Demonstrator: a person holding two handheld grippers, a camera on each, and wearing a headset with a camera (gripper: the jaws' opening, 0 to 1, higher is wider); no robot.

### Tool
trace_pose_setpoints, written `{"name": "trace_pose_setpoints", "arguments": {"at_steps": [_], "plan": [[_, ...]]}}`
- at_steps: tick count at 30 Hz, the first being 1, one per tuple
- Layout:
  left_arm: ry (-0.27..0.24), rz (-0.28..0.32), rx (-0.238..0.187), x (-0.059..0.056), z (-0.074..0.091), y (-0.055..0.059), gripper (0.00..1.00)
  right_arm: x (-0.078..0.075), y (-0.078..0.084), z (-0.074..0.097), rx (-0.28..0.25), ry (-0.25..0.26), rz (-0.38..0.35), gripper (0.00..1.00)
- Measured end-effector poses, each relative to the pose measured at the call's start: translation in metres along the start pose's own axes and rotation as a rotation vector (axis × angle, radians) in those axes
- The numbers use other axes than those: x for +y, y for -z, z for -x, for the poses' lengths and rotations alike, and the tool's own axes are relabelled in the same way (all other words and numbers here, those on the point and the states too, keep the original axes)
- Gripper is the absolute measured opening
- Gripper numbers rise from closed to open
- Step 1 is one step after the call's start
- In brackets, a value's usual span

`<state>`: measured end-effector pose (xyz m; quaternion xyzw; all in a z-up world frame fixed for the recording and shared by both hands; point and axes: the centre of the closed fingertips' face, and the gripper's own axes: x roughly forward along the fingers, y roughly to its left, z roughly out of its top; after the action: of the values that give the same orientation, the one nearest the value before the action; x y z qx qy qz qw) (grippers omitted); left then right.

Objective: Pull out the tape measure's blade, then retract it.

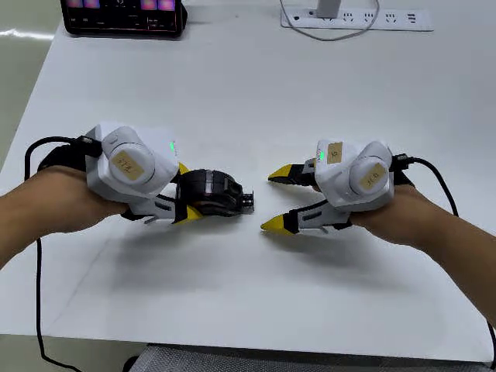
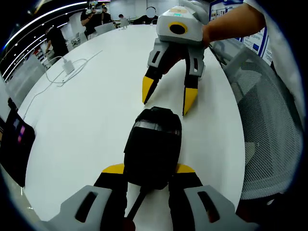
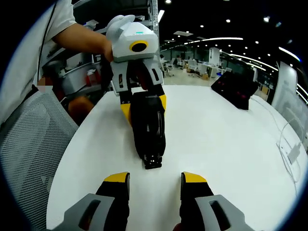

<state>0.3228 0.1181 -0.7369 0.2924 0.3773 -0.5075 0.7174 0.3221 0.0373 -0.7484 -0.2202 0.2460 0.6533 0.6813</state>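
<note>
A big white worktop (image 1: 248,93) has a dark screen (image 1: 124,15) at its far left and a power strip (image 1: 364,17) far right. A grey mesh chair (image 2: 269,120) stands near. Long lights (image 3: 226,39) glow overhead.

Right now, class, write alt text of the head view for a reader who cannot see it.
The left gripper holds a black tape measure at a white table, its blade tip pointing at the right gripper. The right gripper's yellow-tipped fingers are open and apart from the tape.
</note>
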Motion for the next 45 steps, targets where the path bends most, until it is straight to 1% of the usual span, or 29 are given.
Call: {"name": "trace_pose_setpoints", "arguments": {"at_steps": [4,13,27,39,42,45], "plan": [[0.001,0.002,-0.001,0.0,0.0,0.0,0.28,-0.002,-0.001,-0.004,-0.004,0.003,0.005,0.37],[0.0,0.0,-0.003,0.001,-0.001,0.0,0.28,0.002,-0.005,-0.013,-0.011,-0.016,0.016,0.3],[-0.001,0.003,-0.005,0.001,-0.001,0.0,0.28,0.004,-0.013,-0.02,-0.034,-0.041,0.049,0.17],[-0.002,0.0,-0.003,0.001,-0.002,0.0,0.28,0.005,-0.012,-0.024,-0.031,-0.056,0.071,0.14],[-0.001,-0.004,-0.002,0.001,-0.002,0.0,0.28,0.004,-0.013,-0.023,-0.034,-0.057,0.068,0.12],[-0.001,-0.005,-0.002,0.001,-0.001,0.0,0.28,0.004,-0.013,-0.023,-0.035,-0.061,0.06,0.12]]}}
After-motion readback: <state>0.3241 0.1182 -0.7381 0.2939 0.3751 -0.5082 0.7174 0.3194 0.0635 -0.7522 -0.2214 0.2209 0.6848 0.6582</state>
